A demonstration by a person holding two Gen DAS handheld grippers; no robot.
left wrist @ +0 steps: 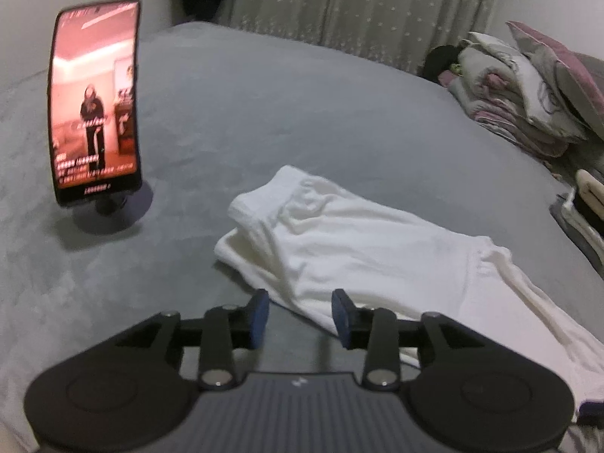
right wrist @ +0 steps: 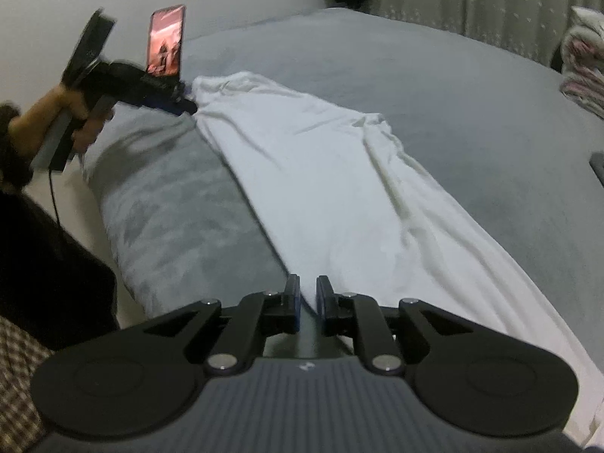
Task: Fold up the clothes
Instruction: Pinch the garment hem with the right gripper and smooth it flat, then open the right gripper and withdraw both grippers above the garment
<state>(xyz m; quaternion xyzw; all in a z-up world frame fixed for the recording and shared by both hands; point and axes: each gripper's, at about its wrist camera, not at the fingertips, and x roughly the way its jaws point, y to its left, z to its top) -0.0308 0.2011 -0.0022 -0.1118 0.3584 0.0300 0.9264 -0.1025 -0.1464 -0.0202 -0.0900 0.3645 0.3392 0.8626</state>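
A long white garment (left wrist: 339,234) lies stretched out on the grey bed (left wrist: 264,105). In the left wrist view my left gripper (left wrist: 300,304) is open, just short of the garment's near edge, with only grey sheet and that edge showing between its blue pads. The right wrist view shows the garment (right wrist: 321,173) running away from my right gripper (right wrist: 307,288). Its jaws stand slightly apart; the garment's narrow near end reaches into the gap and the pads do not press on it. A hand holds the left gripper (right wrist: 187,100) at the garment's far left corner.
A phone on a round stand (left wrist: 96,102) is upright on the bed to the left, its screen lit. Folded bedding and pillows (left wrist: 528,87) are piled at the far right, and more stacked items (left wrist: 583,204) sit at the right edge. Curtains hang behind the bed.
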